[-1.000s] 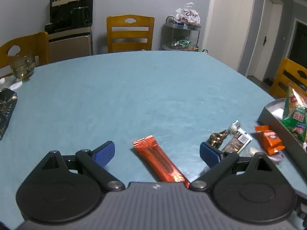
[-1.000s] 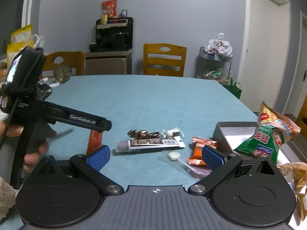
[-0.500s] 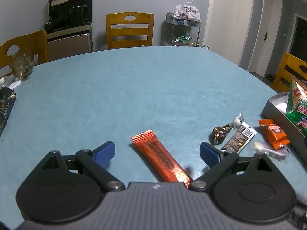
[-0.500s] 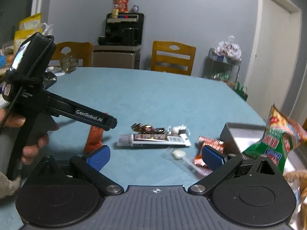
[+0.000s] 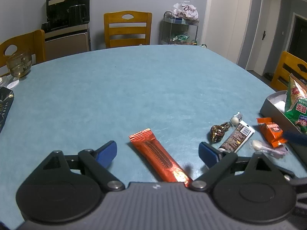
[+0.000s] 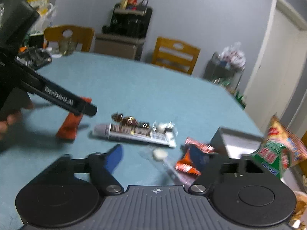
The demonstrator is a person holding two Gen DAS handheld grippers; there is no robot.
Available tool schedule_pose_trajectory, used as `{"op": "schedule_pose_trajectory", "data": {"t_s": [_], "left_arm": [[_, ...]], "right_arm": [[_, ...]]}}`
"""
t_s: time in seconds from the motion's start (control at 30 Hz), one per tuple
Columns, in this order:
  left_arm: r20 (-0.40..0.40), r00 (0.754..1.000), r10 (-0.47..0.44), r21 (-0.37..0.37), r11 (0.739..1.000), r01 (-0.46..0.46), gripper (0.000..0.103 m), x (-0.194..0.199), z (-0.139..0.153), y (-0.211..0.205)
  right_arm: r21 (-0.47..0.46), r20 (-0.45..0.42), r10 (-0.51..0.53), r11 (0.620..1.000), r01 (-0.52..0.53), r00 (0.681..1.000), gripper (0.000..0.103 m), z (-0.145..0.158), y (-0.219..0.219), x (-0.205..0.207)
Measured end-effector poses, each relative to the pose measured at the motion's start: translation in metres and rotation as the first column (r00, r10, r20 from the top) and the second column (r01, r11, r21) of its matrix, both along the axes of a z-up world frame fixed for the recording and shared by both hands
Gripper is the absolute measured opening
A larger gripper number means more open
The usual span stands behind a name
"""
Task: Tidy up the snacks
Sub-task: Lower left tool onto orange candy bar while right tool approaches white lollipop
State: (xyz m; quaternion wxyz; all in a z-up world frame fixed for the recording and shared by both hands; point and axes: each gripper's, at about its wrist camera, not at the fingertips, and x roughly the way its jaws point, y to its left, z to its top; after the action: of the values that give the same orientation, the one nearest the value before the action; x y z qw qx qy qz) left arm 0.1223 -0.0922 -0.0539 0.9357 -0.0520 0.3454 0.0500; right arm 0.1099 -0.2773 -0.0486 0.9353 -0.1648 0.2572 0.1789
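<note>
A long red snack bar (image 5: 159, 153) lies on the blue table between the open jaws of my left gripper (image 5: 158, 154), which hovers low over it. The bar also shows in the right wrist view (image 6: 72, 121) under the left gripper's arm (image 6: 63, 99). My right gripper (image 6: 159, 158) is open and empty above a clear-wrapped white candy (image 6: 160, 154) and an orange packet (image 6: 189, 164). A brown-and-white bar (image 6: 134, 134), foil chocolates (image 6: 130, 119) and a small white candy (image 6: 163, 127) lie beyond. The right view is blurred.
A grey box (image 5: 274, 107) at the table's right edge holds a green-and-red chip bag (image 5: 296, 105). A glass mug (image 5: 19, 65) and a dark box (image 5: 4, 107) stand at the left. Wooden chairs (image 5: 127, 28) ring the table.
My right gripper has dropped lower and tilted toward the white candy and orange packet. My left gripper has edged slightly closer over the red bar. Both stay open.
</note>
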Motion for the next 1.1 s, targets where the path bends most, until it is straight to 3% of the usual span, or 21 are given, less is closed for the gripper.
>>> {"op": "schedule_pose_trajectory", "data": {"t_s": [0.03, 0.2, 0.5, 0.57, 0.63, 0.77, 0.93, 1.0, 1.07, 1.1], "left_arm": [[0.000, 1.000, 0.004, 0.000, 1.000, -0.004, 0.091, 0.000, 0.000, 0.000], [-0.003, 1.000, 0.004, -0.013, 1.000, -0.005, 0.086, 0.002, -0.002, 0.001], [-0.031, 0.999, -0.004, -0.023, 1.000, 0.003, 0.081, 0.006, -0.007, 0.003], [-0.050, 0.999, 0.004, -0.030, 1.000, -0.006, 0.076, 0.008, -0.010, 0.006], [-0.053, 0.999, 0.013, -0.037, 0.999, -0.015, 0.073, 0.009, -0.011, 0.008], [-0.048, 0.999, 0.021, -0.044, 0.999, -0.023, 0.069, 0.007, -0.011, 0.009], [-0.038, 0.999, 0.033, -0.019, 0.999, -0.033, 0.044, 0.007, -0.011, 0.011], [-0.036, 0.999, 0.034, -0.013, 0.999, -0.034, 0.037, 0.007, -0.011, 0.012], [-0.035, 0.999, 0.026, -0.014, 1.000, -0.026, 0.030, 0.007, -0.011, 0.012], [-0.033, 0.999, 0.018, -0.021, 1.000, -0.019, 0.026, 0.006, -0.011, 0.012]], "right_arm": [[0.008, -0.026, -0.005, 1.000, 0.005, 1.000, 0.056, -0.001, -0.002, 0.003], [0.063, -0.117, -0.042, 0.997, 0.050, 0.992, 0.055, -0.010, -0.016, 0.021], [0.079, -0.124, -0.041, 0.996, 0.051, 0.991, 0.054, -0.012, -0.017, 0.031], [0.116, -0.158, -0.022, 0.992, 0.041, 0.987, 0.036, -0.010, -0.020, 0.034], [0.111, -0.162, -0.037, 0.992, 0.055, 0.986, 0.024, -0.007, -0.021, 0.032], [0.105, -0.161, -0.020, 0.994, 0.037, 0.987, 0.021, -0.006, -0.017, 0.021], [0.159, -0.180, 0.056, 0.987, -0.027, 0.982, 0.021, 0.001, -0.013, 0.005], [0.162, -0.176, 0.070, 0.986, -0.041, 0.982, 0.027, 0.002, -0.012, 0.002], [0.145, -0.147, 0.060, 0.989, -0.039, 0.987, 0.052, 0.004, -0.010, -0.002], [0.129, -0.124, 0.048, 0.991, -0.032, 0.991, 0.056, 0.004, -0.010, -0.004]]}}
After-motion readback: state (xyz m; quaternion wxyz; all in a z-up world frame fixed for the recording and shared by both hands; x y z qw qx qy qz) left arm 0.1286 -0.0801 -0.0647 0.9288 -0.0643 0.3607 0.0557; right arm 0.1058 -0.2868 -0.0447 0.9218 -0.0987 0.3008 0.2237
